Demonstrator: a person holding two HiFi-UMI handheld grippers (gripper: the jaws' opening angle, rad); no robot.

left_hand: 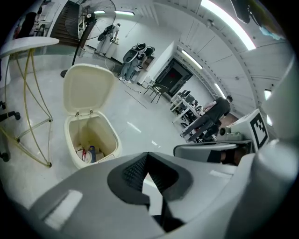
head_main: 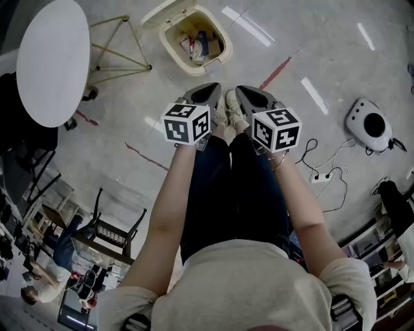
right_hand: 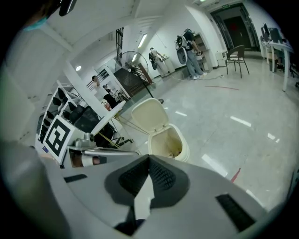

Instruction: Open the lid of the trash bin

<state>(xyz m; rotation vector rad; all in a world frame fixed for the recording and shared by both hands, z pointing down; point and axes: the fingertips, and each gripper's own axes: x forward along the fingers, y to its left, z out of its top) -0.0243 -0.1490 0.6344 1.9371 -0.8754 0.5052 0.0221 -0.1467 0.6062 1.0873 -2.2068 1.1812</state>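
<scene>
While the person stands on the pale floor [head_main: 129, 116], both tools are held side by side in front of the legs, close to each other but not touching. The left tool [head_main: 210, 87] has its two jaws pressed together at the tips, and the left gripper view shows nothing between them [left_hand: 147, 156]. The right tool [head_main: 240, 90] is the same: its jaws meet at the tips and pinch nothing [right_hand: 149, 158]. The marker cube of the left tool [head_main: 186, 123] and that of the right tool [head_main: 276, 129] face up toward the head camera, and the person's light shoes [head_main: 226, 113] show between the two tools.

The trash bin [head_main: 165, 40] stands on the floor ahead of the tools, well apart from them. It is cream coloured. Its lid [head_main: 162, 11] is open and stands up on the hinge at the far side, as both gripper views show [left_hand: 88, 88] [right_hand: 148, 114]. Some rubbish [head_main: 197, 45] lies at the bottom of the bin.

To the left of the bin is a round white table [head_main: 52, 58] with thin yellow legs. On the right, a red tape mark [head_main: 275, 73] lies on the floor near the bin. Farther right are a white device [head_main: 369, 123] and a power strip with cables [head_main: 320, 176].
</scene>
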